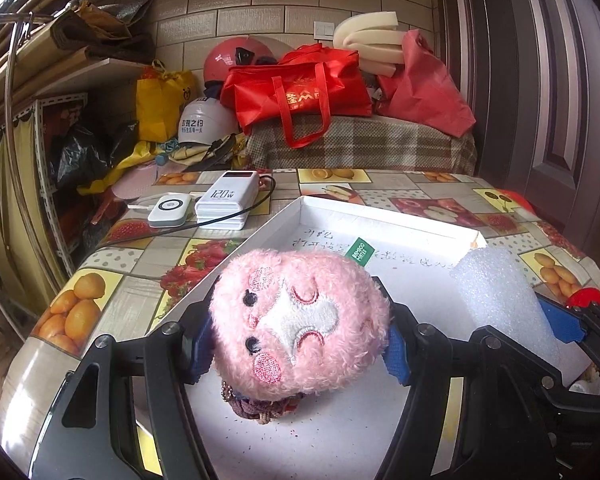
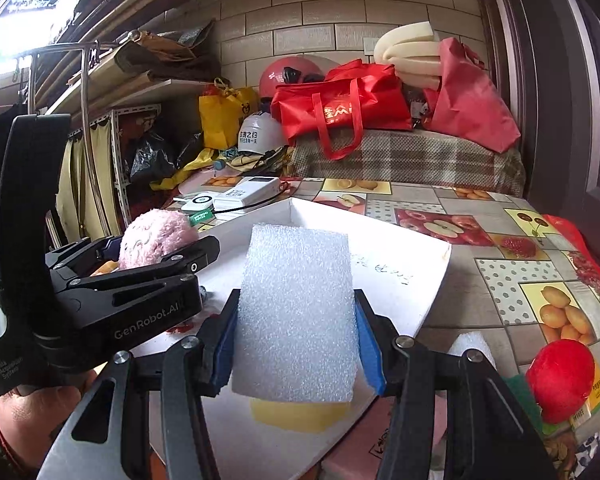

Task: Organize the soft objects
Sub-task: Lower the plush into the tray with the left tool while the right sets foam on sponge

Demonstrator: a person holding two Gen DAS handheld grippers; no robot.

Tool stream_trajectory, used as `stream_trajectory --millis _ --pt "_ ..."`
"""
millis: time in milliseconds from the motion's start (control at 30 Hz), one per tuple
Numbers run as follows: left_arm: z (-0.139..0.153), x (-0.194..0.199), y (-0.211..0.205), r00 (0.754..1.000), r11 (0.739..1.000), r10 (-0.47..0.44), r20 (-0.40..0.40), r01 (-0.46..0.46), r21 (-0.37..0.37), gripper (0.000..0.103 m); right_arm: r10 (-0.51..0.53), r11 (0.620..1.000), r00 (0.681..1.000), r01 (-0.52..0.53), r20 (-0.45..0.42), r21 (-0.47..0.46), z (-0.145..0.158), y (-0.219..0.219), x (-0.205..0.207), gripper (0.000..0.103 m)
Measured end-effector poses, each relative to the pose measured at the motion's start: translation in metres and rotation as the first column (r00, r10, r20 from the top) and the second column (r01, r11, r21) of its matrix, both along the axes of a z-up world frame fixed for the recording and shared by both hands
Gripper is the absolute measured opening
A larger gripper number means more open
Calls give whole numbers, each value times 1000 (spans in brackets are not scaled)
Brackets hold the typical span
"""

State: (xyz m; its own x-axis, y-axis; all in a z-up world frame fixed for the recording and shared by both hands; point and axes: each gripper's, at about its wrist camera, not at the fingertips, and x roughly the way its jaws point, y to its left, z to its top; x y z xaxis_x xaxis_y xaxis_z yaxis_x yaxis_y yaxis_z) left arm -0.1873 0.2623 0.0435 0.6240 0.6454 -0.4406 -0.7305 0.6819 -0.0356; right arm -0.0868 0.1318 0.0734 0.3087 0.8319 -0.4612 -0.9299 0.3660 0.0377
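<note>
On the fruit-patterned table [image 1: 112, 256] the white box [image 1: 384, 216] holds nothing yet; left gripper [image 1: 296, 344] fingers clamp the pink plush [image 1: 300, 320], right gripper [image 2: 296, 344] fingers clamp the foam block [image 2: 296, 312], both over the box; a red plush [image 2: 560, 380] waits beside it.

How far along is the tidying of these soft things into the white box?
Midway, it seems. A yellow sponge already appears to lie in the white box. In hand: the left gripper carries the pink plush toy, the right gripper the white foam block, both over the box. The red plush ball still waits on the table.
</note>
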Motion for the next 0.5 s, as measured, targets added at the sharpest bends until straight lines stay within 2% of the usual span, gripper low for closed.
stream_trajectory --millis 133,200,233,267,333,400,500 --pt "-4 5 7 1000 999 3 -22 -3 -35 69 -33 999 999 33 -19 -24 -2 14 8 52" --pt "-4 3 9 999 998 44 -27 -45 -37 70 -50 998 998 48 -31 -50 -5 20 12 53" --pt "-4 1 9 997 997 73 -22 -74 -30 72 -55 996 998 52 -38 -74 -7 23 13 57" --pt "-3 -2 9 996 995 91 -11 -91 -26 79 -70 994 997 67 -38 -86 -8 24 15 69" --pt "-3 -9 11 994 994 106 15 -105 -34 92 -108 992 993 105 -44 -70 -7 18 18 82" --pt "-3 -12 12 993 992 119 24 -118 -42 101 -113 993 992 111 -55 -51 -6 14 19 84" --pt "-2 -16 13 990 991 132 41 -130 -44 102 -117 993 992 115 -40 -39 -5 11 17 90"
